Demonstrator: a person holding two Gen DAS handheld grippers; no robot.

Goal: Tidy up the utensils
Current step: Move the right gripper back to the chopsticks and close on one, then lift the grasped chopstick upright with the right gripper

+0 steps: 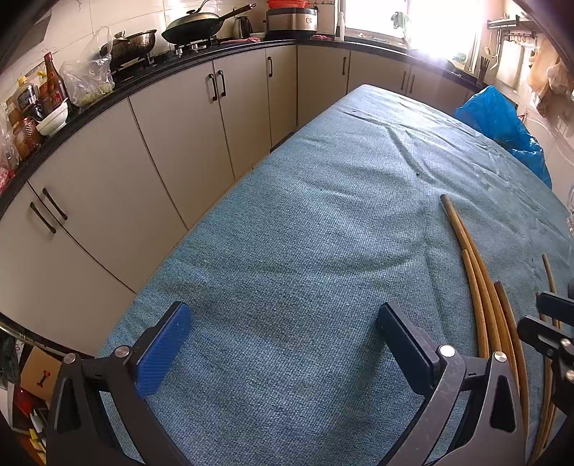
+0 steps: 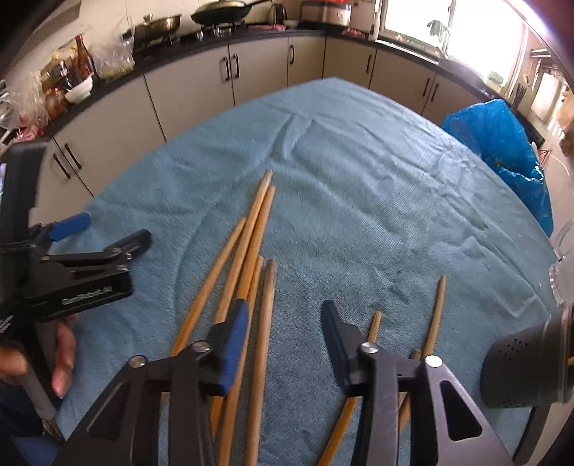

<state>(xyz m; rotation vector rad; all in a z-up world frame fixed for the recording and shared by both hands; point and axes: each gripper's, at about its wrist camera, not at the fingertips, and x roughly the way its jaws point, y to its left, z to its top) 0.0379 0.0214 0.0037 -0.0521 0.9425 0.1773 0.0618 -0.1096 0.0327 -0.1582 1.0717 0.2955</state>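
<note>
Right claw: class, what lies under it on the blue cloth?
Under the right claw, wooden chopsticks lie loose on the blue cloth. Their near ends are covered by the claw's frame.

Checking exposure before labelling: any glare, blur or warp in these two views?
Left wrist: window blown out, glare spilling onto the counter; cabinets bowed by fisheye. Right wrist: window also clipped, chopsticks slightly soft, tablecloth evenly lit.
</note>
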